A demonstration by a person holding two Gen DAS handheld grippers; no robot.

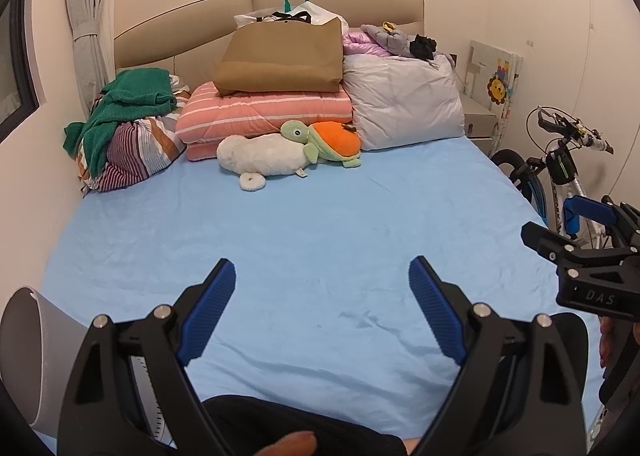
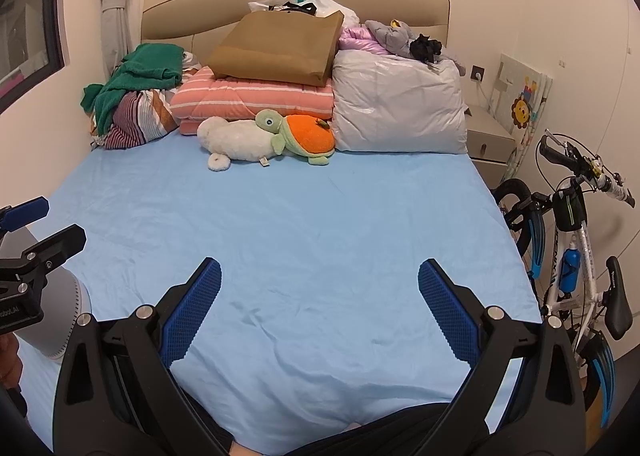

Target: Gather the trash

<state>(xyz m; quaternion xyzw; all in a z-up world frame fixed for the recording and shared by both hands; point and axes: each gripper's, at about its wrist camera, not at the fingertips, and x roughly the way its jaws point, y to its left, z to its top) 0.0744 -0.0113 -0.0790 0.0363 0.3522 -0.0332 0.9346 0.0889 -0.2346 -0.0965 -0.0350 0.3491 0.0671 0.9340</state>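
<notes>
Both grippers hover over the near end of a bed with a light blue sheet (image 1: 320,223). My left gripper (image 1: 322,280) is open and empty, blue pads spread wide. My right gripper (image 2: 320,280) is open and empty too; it also shows at the right edge of the left wrist view (image 1: 560,228). A white cylindrical bin (image 1: 24,356) lies on its side at the bed's near left, beside my left gripper; it also shows in the right wrist view (image 2: 68,320). No loose trash shows on the sheet.
At the headboard: a brown paper bag (image 1: 280,55) on a pink striped quilt (image 1: 264,115), a grey plastic bag (image 1: 404,99), green cloth (image 1: 132,95), a white plush (image 1: 264,157) and a turtle plush (image 1: 328,139). A bicycle (image 2: 572,223) stands right of the bed.
</notes>
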